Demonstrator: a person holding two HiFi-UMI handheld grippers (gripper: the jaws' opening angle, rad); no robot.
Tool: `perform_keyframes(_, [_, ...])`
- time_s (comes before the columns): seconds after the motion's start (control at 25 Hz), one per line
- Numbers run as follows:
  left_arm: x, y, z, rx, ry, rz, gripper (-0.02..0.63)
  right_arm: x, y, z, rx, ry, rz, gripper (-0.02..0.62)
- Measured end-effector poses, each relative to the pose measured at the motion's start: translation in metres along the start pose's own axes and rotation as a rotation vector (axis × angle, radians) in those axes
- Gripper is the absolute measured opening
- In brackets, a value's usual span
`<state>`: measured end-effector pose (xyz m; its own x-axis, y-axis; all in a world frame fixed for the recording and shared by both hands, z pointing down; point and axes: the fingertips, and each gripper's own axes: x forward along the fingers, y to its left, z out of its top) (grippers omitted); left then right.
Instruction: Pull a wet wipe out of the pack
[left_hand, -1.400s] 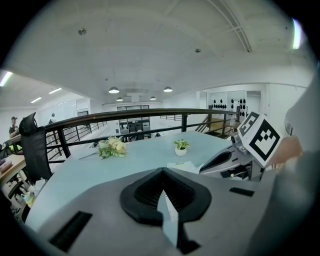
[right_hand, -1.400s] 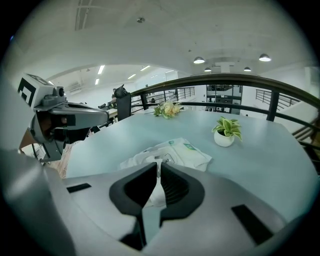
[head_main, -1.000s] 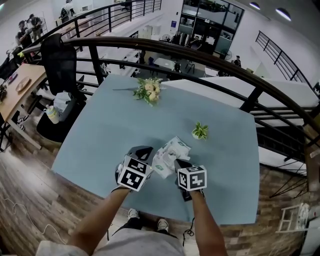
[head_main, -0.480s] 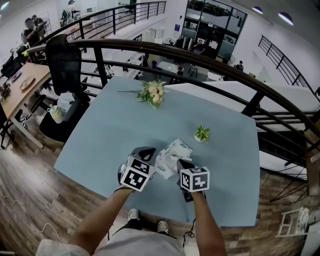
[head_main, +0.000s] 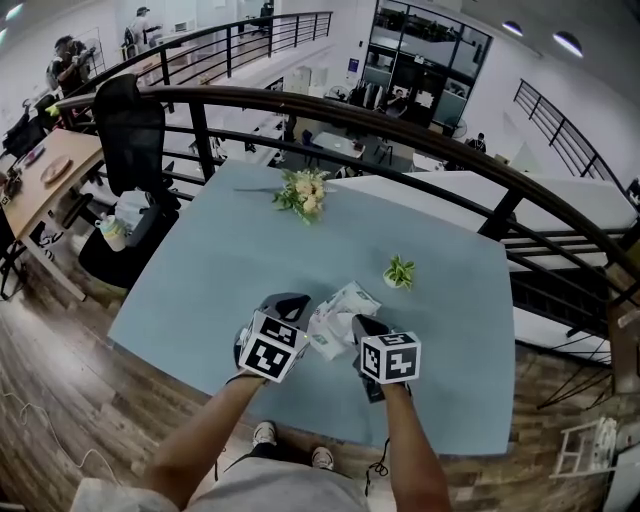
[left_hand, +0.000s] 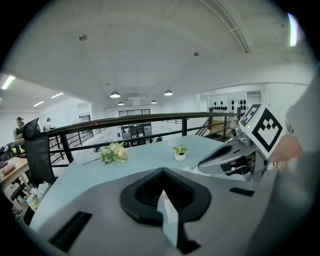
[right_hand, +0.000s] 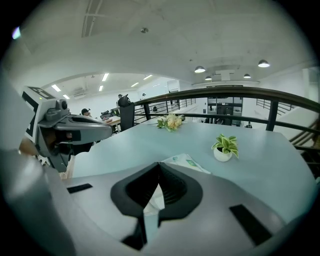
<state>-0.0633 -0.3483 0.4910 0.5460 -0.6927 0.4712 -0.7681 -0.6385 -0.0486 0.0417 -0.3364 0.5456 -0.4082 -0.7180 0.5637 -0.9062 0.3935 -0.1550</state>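
Note:
The wet wipe pack (head_main: 343, 303), white with green print, lies crumpled on the light blue table (head_main: 230, 260) between my two grippers. My left gripper (head_main: 300, 306) is shut on an edge of the pack; a thin sliver of it (left_hand: 167, 207) shows between the closed jaws. My right gripper (head_main: 353, 323) is shut on a white wet wipe (right_hand: 152, 201) that hangs from its jaws, just above the pack (right_hand: 188, 162). In the left gripper view the right gripper (left_hand: 226, 159) sits close at the right.
A small potted plant (head_main: 399, 271) stands just beyond the pack. A flower bouquet (head_main: 303, 190) lies at the table's far side. A black railing (head_main: 400, 110) curves behind the table, and an office chair (head_main: 128, 125) stands at the left.
My right gripper has risen slightly with the wipe in its jaws. The left gripper stays where it was on the pack.

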Motion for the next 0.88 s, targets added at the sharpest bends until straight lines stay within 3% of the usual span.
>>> perform_keyframes(0.88, [0.0, -0.005, 0.017, 0.022, -0.025, -0.008, -0.006, -0.024, -0.006, 0.034, -0.009, -0.098, -0.029, 0.005])
